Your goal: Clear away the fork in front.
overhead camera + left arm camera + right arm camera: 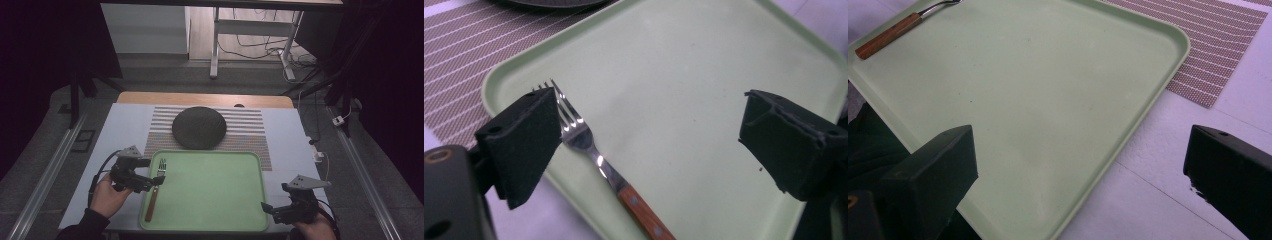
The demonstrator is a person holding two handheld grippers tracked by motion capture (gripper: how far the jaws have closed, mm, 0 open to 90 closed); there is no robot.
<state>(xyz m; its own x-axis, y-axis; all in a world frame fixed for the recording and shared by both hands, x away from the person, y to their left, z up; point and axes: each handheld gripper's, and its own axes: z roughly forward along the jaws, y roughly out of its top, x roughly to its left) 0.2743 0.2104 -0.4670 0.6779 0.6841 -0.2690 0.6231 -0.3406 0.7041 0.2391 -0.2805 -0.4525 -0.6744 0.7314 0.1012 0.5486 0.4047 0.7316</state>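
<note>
Fork (155,186) lies along our green tray's (210,220) left edge; our left hand-held gripper (150,181) gapes empty just above it; right hand-held gripper (269,207) wide, idle; a careless withdrawal could nudge the fork askew.

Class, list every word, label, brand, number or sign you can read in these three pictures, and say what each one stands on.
None: no readable text, number or sign in any view.
Green tray: plain, no marking.
Fork with wooden handle: no stamp visible.
Striped placemat: pattern alone, no lettering.
Dark round plate: blank.
Left tool and right tool: no labels legible.
</note>
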